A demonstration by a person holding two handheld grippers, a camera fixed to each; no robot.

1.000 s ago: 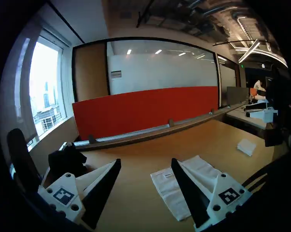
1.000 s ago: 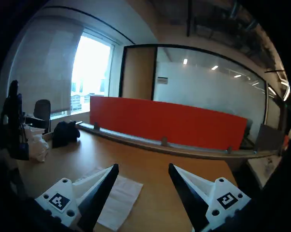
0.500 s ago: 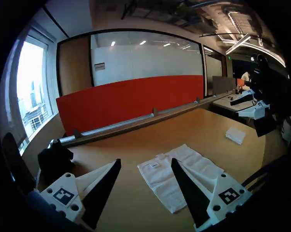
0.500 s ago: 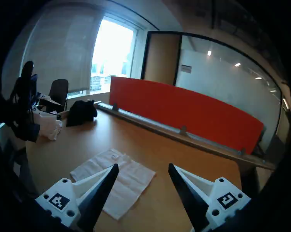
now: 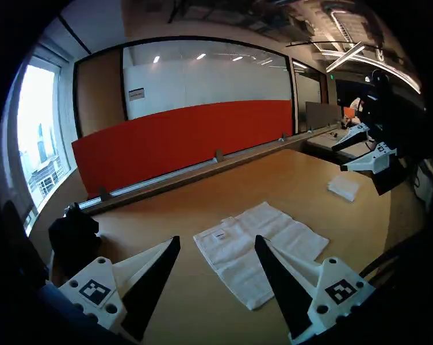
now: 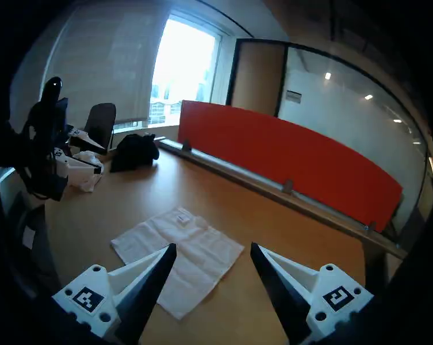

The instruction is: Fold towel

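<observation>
Whereas a second earlier the white towel [image 5: 239, 247] lay mostly behind the right-hand finger, in the left gripper view it now spreads flat on the wooden desk [image 5: 308, 184] between and beyond both fingertips. Its near corner is hidden by that finger. The left gripper [image 5: 216, 237] is held level above the desk, fingers spread wide and holding nothing. Far beyond the right-hand finger is the right gripper [image 5: 360, 150], its holder a dark shape cut off at the edge. A small folded cloth [image 5: 343, 187] lies below it.

In the right gripper view, the towel [image 6: 181, 247], formerly a sliver beside the left-hand finger, shows almost whole ahead of the fingertips. The right gripper [image 6: 213, 247] hovers with fingers apart, empty. Far off past the left-hand finger is the left gripper [image 6: 101, 161]; its grip cannot be made out.
</observation>
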